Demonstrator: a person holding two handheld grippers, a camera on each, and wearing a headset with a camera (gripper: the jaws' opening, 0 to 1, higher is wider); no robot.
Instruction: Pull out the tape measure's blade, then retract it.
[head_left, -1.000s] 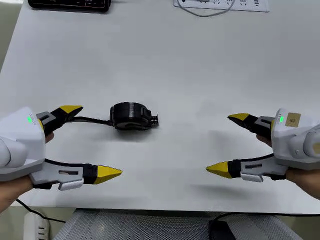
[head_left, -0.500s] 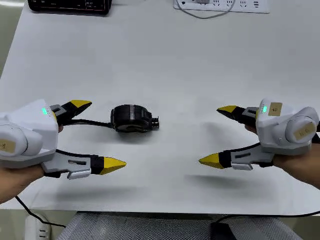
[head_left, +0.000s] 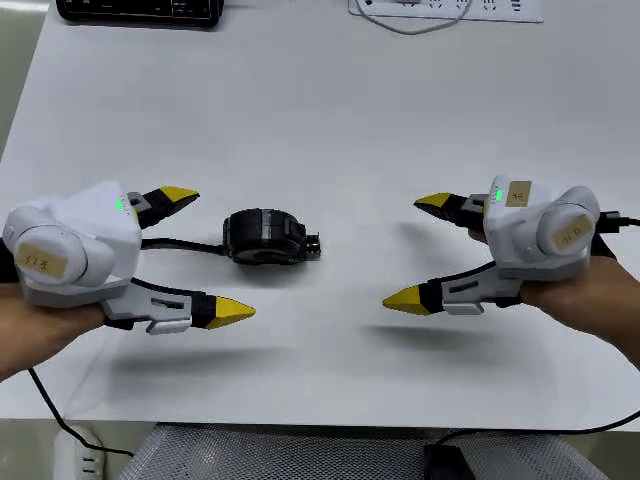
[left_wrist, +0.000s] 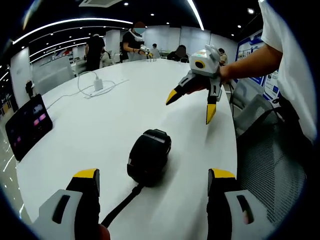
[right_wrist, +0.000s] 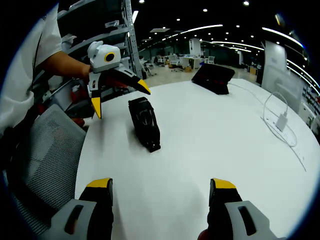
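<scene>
The left claw (head_left: 222, 252) hovers spread wide over the white tabletop (head_left: 320, 120), just beside the black tape measure (head_left: 265, 237), whose strap (head_left: 180, 243) runs between its jaws. The right claw (head_left: 402, 252) faces it from well apart, equally spread and holding nothing. A power strip (head_left: 440, 8) lies at the far edge.

A black tape measure (head_left: 265, 237) is lying on the white desk (head_left: 330, 120), its blade wound in and its hook end pointing right. A black strap (head_left: 185, 242) is trailing off to its left. The left gripper (head_left: 208, 252) is hovering just left of it, yellow-tipped jaws spread wide, with the strap running between them. The right gripper (head_left: 415, 250) is hovering well apart on the right, jaws likewise spread and pointing toward the tape measure. At the far edge, a dark device (head_left: 140, 10) and a white power strip (head_left: 450, 8) are resting.
</scene>
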